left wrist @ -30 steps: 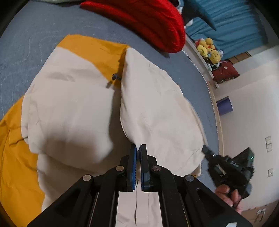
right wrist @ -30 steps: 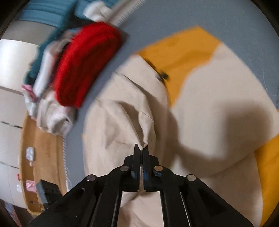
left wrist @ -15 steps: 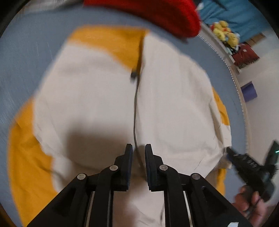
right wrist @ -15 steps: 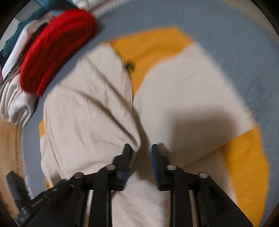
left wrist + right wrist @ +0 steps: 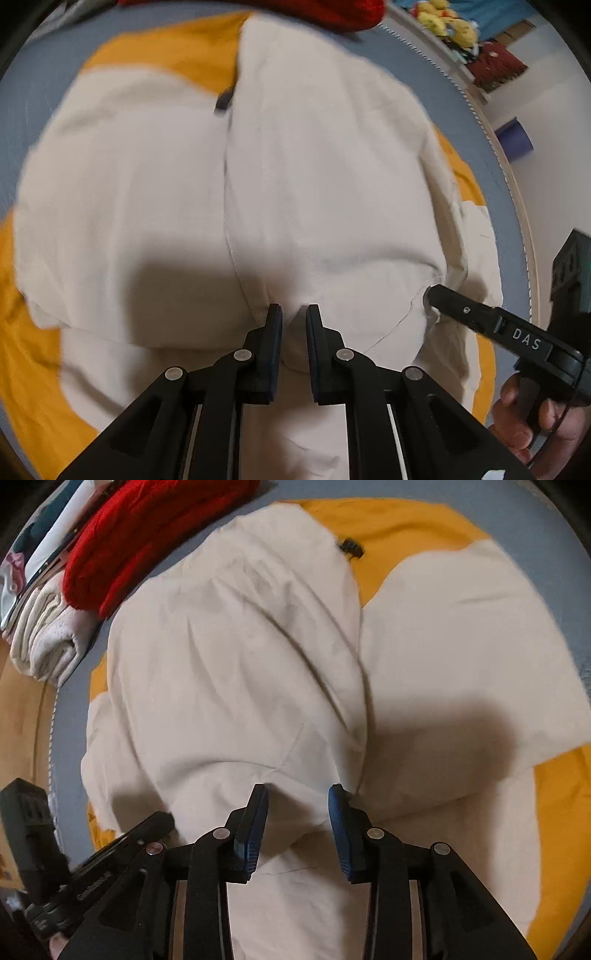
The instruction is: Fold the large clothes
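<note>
Black left gripper (image 5: 294,317), silver screws; right gripper (image 5: 298,799) blue-padded, lettered "DAS".

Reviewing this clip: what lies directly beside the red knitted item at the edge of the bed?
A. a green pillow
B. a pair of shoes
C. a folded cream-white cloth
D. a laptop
C: in the right wrist view a folded cream-white cloth lies against the red knitted item.

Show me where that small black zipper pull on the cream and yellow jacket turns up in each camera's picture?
Left wrist view: the zipper pull sits upper left of centre, at the top of the jacket's front opening.
Right wrist view: the zipper pull sits near the top, right of centre, against yellow lining.
Shared landmark: the red knit garment at the top edge in both.
</note>
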{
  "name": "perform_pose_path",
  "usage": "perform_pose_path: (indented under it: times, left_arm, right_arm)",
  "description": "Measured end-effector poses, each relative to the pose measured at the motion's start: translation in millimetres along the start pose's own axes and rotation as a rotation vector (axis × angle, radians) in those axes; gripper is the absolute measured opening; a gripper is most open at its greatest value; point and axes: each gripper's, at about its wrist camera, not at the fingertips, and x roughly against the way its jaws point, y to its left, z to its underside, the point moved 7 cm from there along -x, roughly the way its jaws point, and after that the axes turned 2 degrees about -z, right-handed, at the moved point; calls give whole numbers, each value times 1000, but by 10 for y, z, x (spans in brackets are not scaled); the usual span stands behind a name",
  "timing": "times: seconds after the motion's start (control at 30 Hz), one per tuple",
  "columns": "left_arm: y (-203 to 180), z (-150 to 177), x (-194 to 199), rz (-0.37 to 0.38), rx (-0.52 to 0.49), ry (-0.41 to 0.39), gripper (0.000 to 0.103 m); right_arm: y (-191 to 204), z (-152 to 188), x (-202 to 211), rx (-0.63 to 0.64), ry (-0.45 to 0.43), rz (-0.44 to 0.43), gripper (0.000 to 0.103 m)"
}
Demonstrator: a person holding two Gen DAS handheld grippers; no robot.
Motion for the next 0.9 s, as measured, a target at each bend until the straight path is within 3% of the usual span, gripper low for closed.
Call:
perform_pose_path:
  times: [0.07,0.13,0.23,0.3,0.4,0.47,0.6,0.77,0.9]
  left_arm:
    - [-22,-95,38,-18,-13,-29,12]
    - [42,-77,-28,-15,16,-5,12]
    - [110,-1,-101,-5,41,46,12]
    - [69,-42,59,-19,5,24,12]
    - [-81,-118,469,-4,-61,-72,12]
    - [-199,-152,801,-2,-114,-161,12]
    - [-193,70,1646,-25,-238,-361,12]
    - [-48,458,2484,-42,-268,-476,12]
    - [54,972,2954,-5,-230,-515,12]
  right_arm:
    - [113,-57,123,44,-44,6,36]
    - [203,-60,205,83,-85,-6,36]
    - [176,57,19,87,-1,-9,40]
    - [75,126,-129,51,71,38,40]
    - [47,96,82,10,29,35,40]
    - [126,17,358,59,-70,59,40]
    - [377,-62,1207,136,-335,7,40]
    - [495,325,2517,232,-651,6,40]
    - [411,800,3352,273,-796,53,40]
